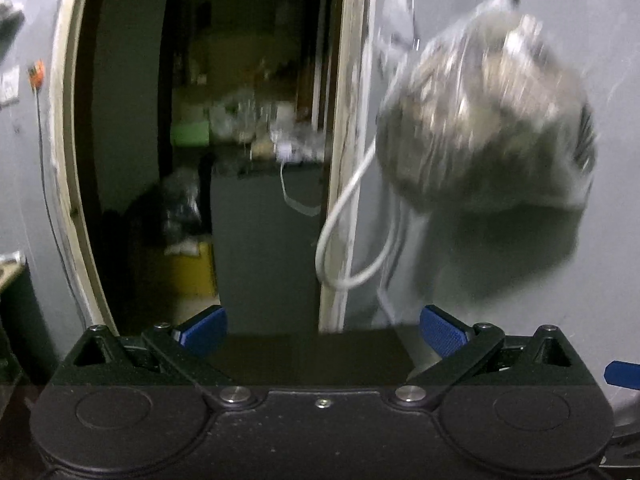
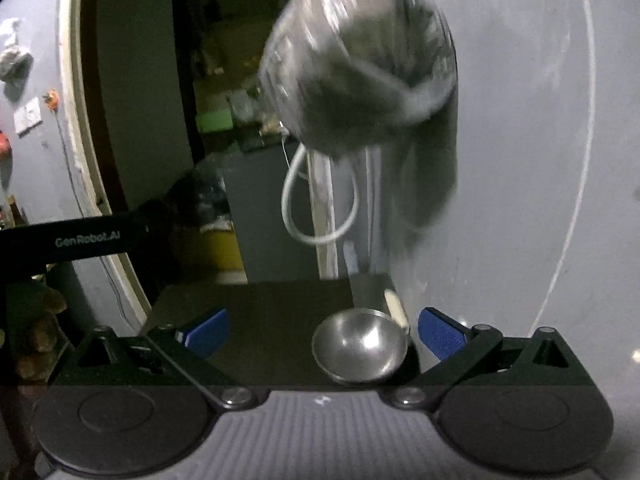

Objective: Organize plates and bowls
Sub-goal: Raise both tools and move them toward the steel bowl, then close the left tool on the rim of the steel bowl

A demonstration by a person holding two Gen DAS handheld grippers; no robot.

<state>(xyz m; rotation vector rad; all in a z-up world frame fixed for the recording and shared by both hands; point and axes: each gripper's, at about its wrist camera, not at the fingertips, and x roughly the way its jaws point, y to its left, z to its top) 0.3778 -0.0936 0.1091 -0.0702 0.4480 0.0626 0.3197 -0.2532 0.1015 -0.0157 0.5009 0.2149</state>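
Note:
A small steel bowl [image 2: 360, 346] sits on a dark table [image 2: 260, 312] just in front of my right gripper [image 2: 322, 334], between its open blue fingers and nearer the right one. A steel cup [image 2: 370, 292] stands right behind the bowl. My left gripper [image 1: 322, 332] is open and empty above the dark table's edge [image 1: 312, 350]. No plate or bowl shows in the left wrist view. The left gripper's black body [image 2: 92, 236] crosses the left side of the right wrist view.
A clear plastic bag of stuff [image 1: 488, 120] hangs on the grey wall, also in the right wrist view [image 2: 356, 68]. A white cable loop [image 1: 348, 256] hangs by the door frame. A dark doorway [image 1: 208, 140] opens behind the table.

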